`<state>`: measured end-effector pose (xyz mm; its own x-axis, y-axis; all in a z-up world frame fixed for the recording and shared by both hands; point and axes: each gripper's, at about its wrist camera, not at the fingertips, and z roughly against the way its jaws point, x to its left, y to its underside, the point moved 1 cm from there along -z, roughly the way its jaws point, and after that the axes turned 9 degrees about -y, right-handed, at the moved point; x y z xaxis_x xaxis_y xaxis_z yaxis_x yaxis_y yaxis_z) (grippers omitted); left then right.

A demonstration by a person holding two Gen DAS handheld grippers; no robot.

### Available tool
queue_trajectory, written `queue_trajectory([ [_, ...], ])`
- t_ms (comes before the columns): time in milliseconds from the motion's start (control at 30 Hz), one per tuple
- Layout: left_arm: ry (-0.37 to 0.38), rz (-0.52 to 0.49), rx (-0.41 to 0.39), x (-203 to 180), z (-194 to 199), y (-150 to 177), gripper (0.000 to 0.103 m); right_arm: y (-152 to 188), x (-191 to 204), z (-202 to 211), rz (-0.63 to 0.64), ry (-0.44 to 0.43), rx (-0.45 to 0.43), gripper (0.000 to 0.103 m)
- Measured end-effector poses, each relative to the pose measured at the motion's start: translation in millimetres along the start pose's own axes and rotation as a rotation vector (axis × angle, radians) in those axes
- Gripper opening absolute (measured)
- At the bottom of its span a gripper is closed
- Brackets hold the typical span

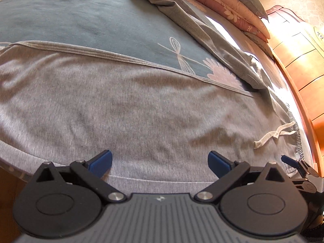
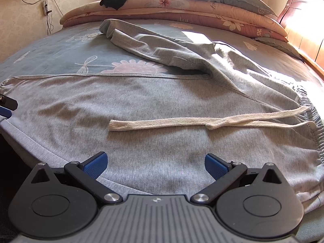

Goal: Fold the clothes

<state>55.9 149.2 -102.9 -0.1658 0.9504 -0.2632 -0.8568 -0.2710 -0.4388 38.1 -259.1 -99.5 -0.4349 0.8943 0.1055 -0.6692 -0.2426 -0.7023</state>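
Sunlit bedroom with a bed covered by a blue-grey flowered sheet (image 1: pixel 81 16): in the left wrist view, the grey sweatpants (image 1: pixel 121 105) lie spread directly ahead of the left gripper (image 1: pixel 160 162), whose jaws stand wide apart and hold nothing, with the near leg running left to right across the jaws and the other leg angling away toward the folded quilts (image 1: pixel 232 4). In the right wrist view, the right gripper (image 2: pixel 156 165) also has its jaws apart and empty above the same near leg; the drawstring (image 2: pixel 162 123) and elastic waistband (image 2: pixel 309 109) lie ahead to its right, so this hand is nearer the waist and the left hand nearer the cuff.
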Motion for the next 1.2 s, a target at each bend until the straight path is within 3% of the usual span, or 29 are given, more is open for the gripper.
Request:
queue_trajectory([
  [100, -0.023, 0.005, -0.004, -0.2, 2.7, 3.1, 0.100, 9.9, -17.3, -2.6, -0.052, 0.042, 0.041, 0.103],
  [267, -0.094, -0.030, 0.006, -18.0, 4.8, 5.0, 0.100, 18.8, -14.0, 7.5, -0.003, 0.031, 0.019, 0.103],
  [367, -0.078, -0.085, -0.017, -45.2, 6.3, 1.5, 0.100, 16.5, -16.1, 14.8, -0.003, 0.011, -0.022, 0.103],
  [500, -0.036, -0.184, -0.022, -87.9, -1.2, 1.1, 0.100, 10.2, -32.4, 21.3, -0.034, 0.085, -0.080, 0.103],
  [600, -0.063, -0.244, -0.006, -106.9, -13.4, 6.6, 0.100, 19.6, -59.4, 19.7, -0.118, 0.114, -0.057, 0.103],
  [767, -0.138, -0.238, 0.014, -100.7, -26.5, 14.5, 0.101, 40.7, -91.8, 32.0, -0.226, 0.114, -0.072, 0.103],
  [933, -0.150, -0.204, 0.025, -97.1, -22.7, 12.8, 0.101, 36.6, -112.7, 39.2, -0.315, 0.091, -0.142, 0.103],
  [1067, -0.078, -0.213, -0.008, -111.5, -10.6, 4.9, 0.101, 38.9, -117.3, 24.0, -0.324, 0.109, -0.132, 0.103],
  [1200, 0.032, -0.238, -0.040, -133.9, -4.4, -9.2, 0.101, 47.4, -102.5, 16.5, -0.205, 0.171, -0.130, 0.103],
])
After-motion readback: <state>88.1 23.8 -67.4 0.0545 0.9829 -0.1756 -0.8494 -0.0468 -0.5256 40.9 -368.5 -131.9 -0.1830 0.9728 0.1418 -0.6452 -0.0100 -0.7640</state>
